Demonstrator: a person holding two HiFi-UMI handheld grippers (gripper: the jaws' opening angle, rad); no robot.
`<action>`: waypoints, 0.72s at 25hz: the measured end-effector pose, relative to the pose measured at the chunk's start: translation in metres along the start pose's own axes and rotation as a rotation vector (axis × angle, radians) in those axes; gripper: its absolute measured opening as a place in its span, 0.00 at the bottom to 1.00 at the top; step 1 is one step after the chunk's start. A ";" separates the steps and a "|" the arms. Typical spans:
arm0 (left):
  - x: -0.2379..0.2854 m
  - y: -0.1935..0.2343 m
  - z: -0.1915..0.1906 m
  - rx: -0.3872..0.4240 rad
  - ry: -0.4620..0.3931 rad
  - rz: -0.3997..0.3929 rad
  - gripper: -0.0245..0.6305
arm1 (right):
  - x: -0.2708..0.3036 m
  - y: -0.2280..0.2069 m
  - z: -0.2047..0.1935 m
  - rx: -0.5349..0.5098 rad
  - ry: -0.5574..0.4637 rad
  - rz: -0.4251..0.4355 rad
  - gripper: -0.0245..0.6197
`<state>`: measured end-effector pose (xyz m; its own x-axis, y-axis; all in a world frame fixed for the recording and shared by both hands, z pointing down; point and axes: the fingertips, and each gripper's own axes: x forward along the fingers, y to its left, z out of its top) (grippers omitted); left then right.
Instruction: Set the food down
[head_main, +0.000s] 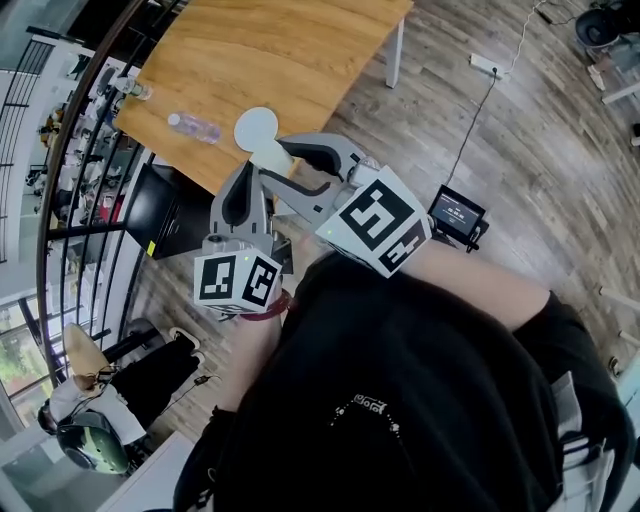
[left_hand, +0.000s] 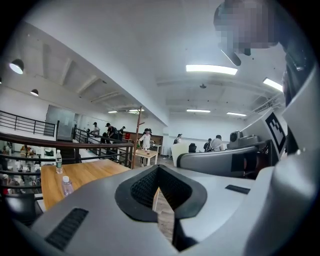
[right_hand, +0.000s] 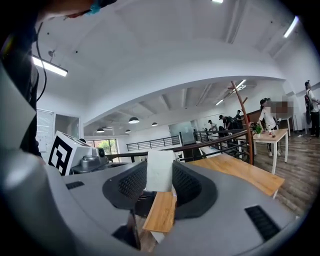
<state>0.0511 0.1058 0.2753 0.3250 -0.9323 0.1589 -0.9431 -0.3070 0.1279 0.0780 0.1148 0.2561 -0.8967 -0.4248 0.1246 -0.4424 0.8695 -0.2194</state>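
Wooden table (head_main: 270, 50) stands on a grey-brown plank floor (head_main: 540, 150). A black barred railing (head_main: 95, 160) with a brown handrail runs along the table's left edge. A white power strip (head_main: 487, 66) lies on the floor right of the table. Above the table, the white ceiling (left_hand: 150, 50) carries long strip lights (left_hand: 211, 69) and round dome lamps (left_hand: 16, 65). Beyond the table stands a small pale desk (right_hand: 272, 134).

a wooden table (head_main: 300, 50) with a white leg stands on the wood-plank floor (head_main: 520, 150). two clear plastic bottles stand on its top, one (head_main: 195, 127) near the front edge, the other (head_main: 135, 90) at the left edge.
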 end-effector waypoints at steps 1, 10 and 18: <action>0.000 0.001 0.000 -0.003 0.001 0.003 0.05 | 0.001 0.000 -0.001 0.003 0.003 0.003 0.30; 0.004 0.003 -0.012 -0.024 0.022 0.023 0.05 | 0.003 -0.004 -0.011 0.020 0.025 0.024 0.30; 0.007 0.007 -0.019 -0.037 0.047 0.046 0.05 | 0.008 -0.009 -0.017 0.047 0.036 0.046 0.30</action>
<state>0.0479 0.1010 0.2956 0.2850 -0.9351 0.2108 -0.9542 -0.2559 0.1550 0.0749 0.1081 0.2753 -0.9154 -0.3745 0.1478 -0.4017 0.8748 -0.2708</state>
